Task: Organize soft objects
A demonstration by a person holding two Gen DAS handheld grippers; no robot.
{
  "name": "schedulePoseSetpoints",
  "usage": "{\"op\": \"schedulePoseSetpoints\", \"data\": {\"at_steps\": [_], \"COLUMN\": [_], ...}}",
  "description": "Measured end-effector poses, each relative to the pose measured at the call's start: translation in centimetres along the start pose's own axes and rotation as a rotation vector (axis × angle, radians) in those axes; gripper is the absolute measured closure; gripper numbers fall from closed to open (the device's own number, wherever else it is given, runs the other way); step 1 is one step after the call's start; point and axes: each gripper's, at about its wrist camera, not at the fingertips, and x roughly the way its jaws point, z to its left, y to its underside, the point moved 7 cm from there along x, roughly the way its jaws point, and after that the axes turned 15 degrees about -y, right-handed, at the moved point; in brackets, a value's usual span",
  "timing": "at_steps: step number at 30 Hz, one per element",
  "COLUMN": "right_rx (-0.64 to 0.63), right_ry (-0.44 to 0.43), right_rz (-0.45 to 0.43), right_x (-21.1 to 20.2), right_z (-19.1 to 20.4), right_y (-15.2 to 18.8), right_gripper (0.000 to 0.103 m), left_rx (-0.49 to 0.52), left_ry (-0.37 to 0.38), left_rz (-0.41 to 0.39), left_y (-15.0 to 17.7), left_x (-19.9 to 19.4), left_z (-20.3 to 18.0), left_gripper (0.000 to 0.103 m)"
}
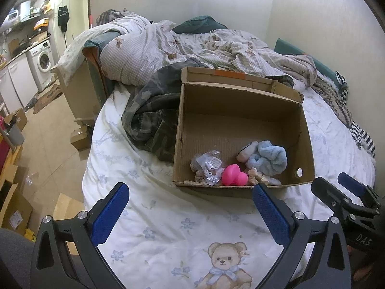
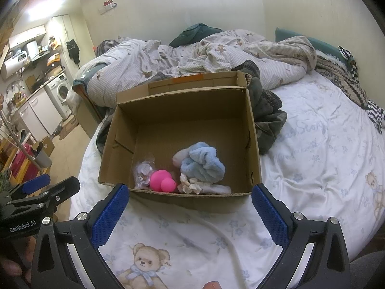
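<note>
Both hand-held grippers, left (image 1: pixel 190 213) and right (image 2: pixel 190 213), gape wide and empty over the bed (image 2: pixel 312 144); box (image 2: pixel 125 130) ahead, camouflage jacket (image 1: pixel 149 120) beside it.

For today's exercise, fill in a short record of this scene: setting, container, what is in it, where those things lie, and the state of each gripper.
setting: bed with a white floral sheet
container: open cardboard box on the sheet
contents: light blue fluffy cloth, pink toy, clear plastic packet, small pale cloth pieces
position of contents: bunched at the near wall; far half bare
left gripper: open, empty, short of the box
right gripper: open, empty, short of the box
</note>
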Motion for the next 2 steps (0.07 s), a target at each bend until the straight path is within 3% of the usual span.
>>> {"op": "schedulePoseSetpoints", "data": {"at_steps": [2], "right_rx": [0.0], "right_ry": [0.0], "right_rz": [0.0], "right_x": [0.0], "right_z": [0.0], "right_y": [-0.01], "right_gripper": [0.0], "left_rx": [0.0], "left_ry": [0.001], "left_rz": [0.001], "left_y": [0.01], "left_x": [0.08], "left_z": [-0.1], "left_gripper": [0.0]}}
